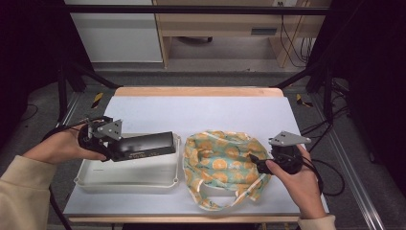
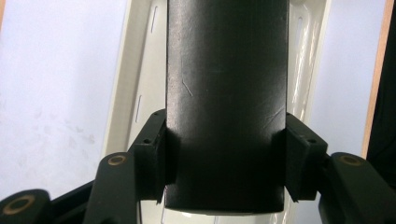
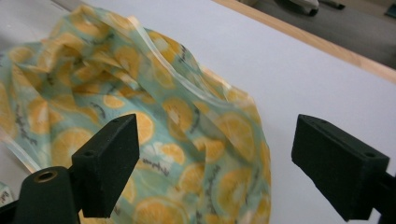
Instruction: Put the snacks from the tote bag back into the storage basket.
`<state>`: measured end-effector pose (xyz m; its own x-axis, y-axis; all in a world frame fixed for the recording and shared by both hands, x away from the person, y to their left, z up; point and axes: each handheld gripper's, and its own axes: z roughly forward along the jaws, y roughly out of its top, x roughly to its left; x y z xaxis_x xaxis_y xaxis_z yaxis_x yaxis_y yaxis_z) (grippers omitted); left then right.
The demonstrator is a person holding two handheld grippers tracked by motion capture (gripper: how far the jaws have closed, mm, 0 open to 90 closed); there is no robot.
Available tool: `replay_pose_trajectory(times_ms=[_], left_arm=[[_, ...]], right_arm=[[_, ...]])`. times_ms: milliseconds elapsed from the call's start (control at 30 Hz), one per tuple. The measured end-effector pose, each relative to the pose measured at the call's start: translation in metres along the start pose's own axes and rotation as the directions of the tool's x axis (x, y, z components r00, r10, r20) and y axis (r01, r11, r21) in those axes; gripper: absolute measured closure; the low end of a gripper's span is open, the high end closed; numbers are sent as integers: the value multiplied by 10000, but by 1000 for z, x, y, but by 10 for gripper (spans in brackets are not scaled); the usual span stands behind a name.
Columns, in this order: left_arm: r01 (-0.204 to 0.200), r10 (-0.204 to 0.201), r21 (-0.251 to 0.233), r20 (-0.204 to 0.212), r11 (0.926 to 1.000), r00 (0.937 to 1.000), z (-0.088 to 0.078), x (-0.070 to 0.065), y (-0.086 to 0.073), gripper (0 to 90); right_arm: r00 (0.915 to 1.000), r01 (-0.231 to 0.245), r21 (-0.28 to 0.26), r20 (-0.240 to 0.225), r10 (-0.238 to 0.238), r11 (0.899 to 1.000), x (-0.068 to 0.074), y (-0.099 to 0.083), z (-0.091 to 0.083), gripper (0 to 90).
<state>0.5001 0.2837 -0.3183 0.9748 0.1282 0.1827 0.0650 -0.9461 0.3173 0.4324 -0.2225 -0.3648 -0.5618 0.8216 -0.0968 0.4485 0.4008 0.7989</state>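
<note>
A long black box [image 1: 146,144] hangs level over the white tray [image 1: 129,179], and my left gripper [image 1: 115,149] is shut on its left end. In the left gripper view both pads press the sides of the black box [image 2: 224,93], with the tray [image 2: 135,93] beneath it. To the right lies a crumpled bag [image 1: 220,160] printed with orange slices on pale green. My right gripper [image 1: 253,163] stands open at the bag's right edge. The right gripper view has the bag [image 3: 140,116] spread below and between the wide-apart fingers [image 3: 109,163], which hold nothing.
The pale table top [image 1: 201,112] has free room behind the tray and the bag. A wooden strip [image 1: 196,91] runs along the far edge. The bag's handles [image 1: 225,199] trail toward the near edge. Cables hang off the right side.
</note>
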Motion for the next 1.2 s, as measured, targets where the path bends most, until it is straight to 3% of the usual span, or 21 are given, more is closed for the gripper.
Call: replay_pose_trajectory(times_ms=[33,233,433,533,833,1033,1200], left_arm=[[-6,6,23,2,10000,10000,0,0,-1,434],[-70,70,87,3,9999,10000,0,-2,-4,434],[-60,60,63,10,10000,10000,1,-1,-10,434],[-9,9,68,22,10000,10000,3,-1,-15,434],[-3,2,137,110,9999,9999,9,-1,-23,434],[-126,124,133,158,9998,9998,14,0,-22,434],[-221,218,102,243,9997,9995,18,1,-23,434]], right_arm=[[9995,-276,24,173,275,9996,-4,-10,-2,150],[9954,-626,-123,713,633,9980,-12,-30,-5,139],[9850,-1042,-295,1349,1073,9941,-20,-45,-6,131],[9755,-1186,-374,1820,1235,9922,-25,-57,-6,131],[9598,-1630,-529,2226,1708,9852,-30,-78,-1,131],[9445,-1871,-1042,2541,2080,9768,-32,-90,2,131],[9417,-1958,-1222,2534,2214,9730,-32,-98,6,126]])
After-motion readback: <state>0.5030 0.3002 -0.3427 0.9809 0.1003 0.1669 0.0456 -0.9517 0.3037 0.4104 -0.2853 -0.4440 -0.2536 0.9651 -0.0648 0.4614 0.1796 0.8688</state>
